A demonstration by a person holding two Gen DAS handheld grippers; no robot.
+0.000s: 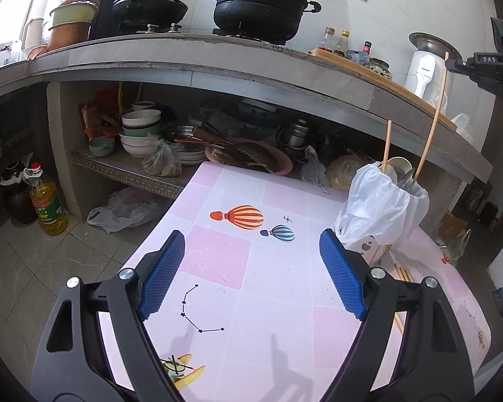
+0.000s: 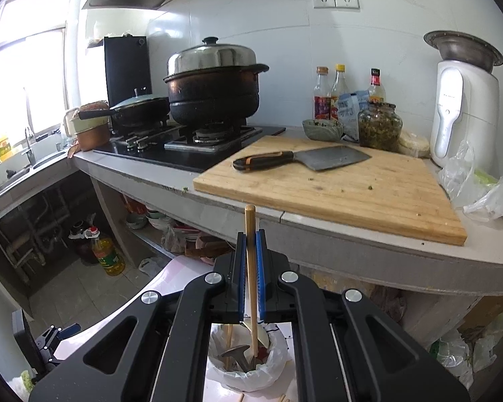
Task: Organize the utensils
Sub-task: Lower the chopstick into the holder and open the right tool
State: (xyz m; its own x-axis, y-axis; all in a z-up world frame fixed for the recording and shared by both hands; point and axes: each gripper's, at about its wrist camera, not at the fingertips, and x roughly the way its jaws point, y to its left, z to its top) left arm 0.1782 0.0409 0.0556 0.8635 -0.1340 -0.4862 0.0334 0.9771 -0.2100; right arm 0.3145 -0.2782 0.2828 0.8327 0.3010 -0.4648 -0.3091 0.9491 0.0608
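Note:
A holder lined with a white plastic bag point(image 1: 382, 207) stands at the right of the pink table point(image 1: 251, 288). In it are a short chopstick point(image 1: 387, 144), a white spoon and dark metal utensils point(image 2: 234, 355). My right gripper point(image 2: 250, 234) is above the holder point(image 2: 248, 375), shut on a long bamboo chopstick point(image 2: 250, 268) whose lower end dips into the holder. From the left wrist view that chopstick point(image 1: 432, 117) rises to the right gripper point(image 1: 486, 63). My left gripper point(image 1: 252, 238) hovers open over the table, left of the holder, with nothing between its fingers. Several loose chopsticks point(image 1: 403, 272) lie by the holder's base.
A grey counter point(image 2: 352, 244) overhangs the table's far side; it carries a cutting board point(image 2: 352, 187) with a cleaver point(image 2: 305, 159), pots on a stove point(image 2: 214, 93) and jars. The shelf below holds stacked bowls point(image 1: 141, 130) and plates. An oil bottle point(image 1: 47, 201) stands on the floor.

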